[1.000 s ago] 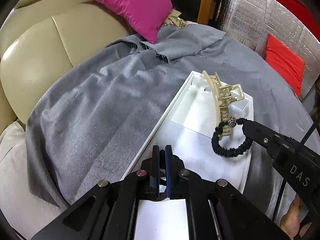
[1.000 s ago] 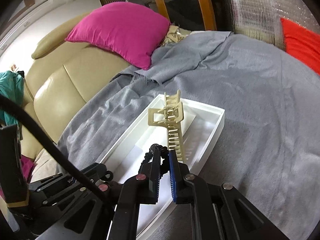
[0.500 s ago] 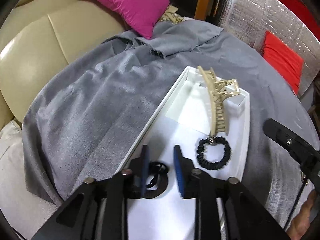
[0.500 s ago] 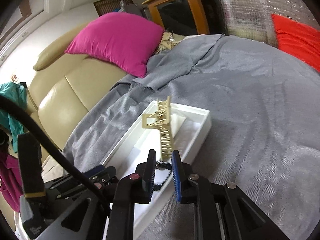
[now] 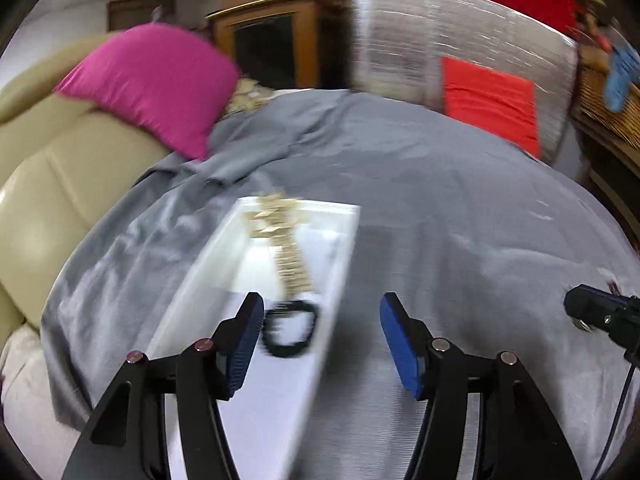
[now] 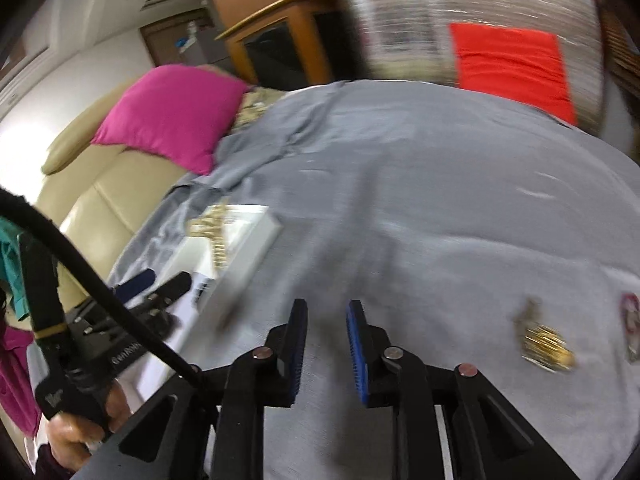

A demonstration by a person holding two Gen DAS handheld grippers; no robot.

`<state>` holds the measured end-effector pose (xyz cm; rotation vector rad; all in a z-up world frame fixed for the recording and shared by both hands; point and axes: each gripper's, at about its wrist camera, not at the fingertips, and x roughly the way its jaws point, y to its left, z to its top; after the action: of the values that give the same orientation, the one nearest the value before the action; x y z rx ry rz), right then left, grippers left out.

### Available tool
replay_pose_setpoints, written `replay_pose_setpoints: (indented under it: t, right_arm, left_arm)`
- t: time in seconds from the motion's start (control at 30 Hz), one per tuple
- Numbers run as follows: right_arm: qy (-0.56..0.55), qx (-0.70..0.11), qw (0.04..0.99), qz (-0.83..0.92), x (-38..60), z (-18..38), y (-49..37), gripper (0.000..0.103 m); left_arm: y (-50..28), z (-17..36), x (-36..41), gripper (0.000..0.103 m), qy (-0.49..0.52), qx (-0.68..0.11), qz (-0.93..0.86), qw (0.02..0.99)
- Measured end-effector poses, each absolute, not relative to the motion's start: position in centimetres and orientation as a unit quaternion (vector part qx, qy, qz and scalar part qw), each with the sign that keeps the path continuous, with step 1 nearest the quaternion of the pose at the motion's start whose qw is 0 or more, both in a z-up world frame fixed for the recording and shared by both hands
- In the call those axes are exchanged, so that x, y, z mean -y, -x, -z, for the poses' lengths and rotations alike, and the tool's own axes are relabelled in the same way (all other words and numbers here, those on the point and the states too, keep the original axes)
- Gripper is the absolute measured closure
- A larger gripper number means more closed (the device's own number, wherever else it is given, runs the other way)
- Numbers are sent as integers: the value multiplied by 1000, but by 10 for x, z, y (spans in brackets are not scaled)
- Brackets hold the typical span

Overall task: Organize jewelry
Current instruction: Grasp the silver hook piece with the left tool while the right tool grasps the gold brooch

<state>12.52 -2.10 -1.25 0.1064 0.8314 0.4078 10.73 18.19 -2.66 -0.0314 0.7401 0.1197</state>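
Both grippers have let go and come away from the white tray (image 5: pixel 224 256). L gripper (image 5: pixel 322 340), clamped tight a sec ago near the tray's near end, is now opening wide w/ nothing between the pads. R gripper (image 6: pixel 326 344), which had set the black bracelet (image 5: pixel 290 332) down in the tray, has swung off to the right and hangs over bare grey cloth (image 6: pixel 440 208); jaws narrow but opening, empty. Tray now holds the bracelet near its right edge and the beige hair claw (image 5: pixel 286 252) beyond it, toward the far end. Judgement: that drop-off is done; next pick is likely the gold piece (image 6: pixel 546 344) lying loose on the cloth toward its right edge, beside a red-and-white item (image 6: pixel 632 320) cut off by the frame. Both views motion-blurred; can't ID the gold piece or tell what the L gripper released. Tray's near end is hidden behind the L gripper.
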Motion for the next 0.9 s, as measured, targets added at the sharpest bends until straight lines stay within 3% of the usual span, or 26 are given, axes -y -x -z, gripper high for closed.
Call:
replay_pose_setpoints:
  t: [0.37, 0.9]
  right_arm:
    - [-175, -390, 898, -102, 197, 29, -100, 80]
    - [-275, -409, 870, -32, 320, 39, -95, 80]
  left_arm:
    - [-108, 34, -77, 41, -69, -364, 8, 929]
    - [-135, 54, 17, 41, -62, -396, 96, 911]
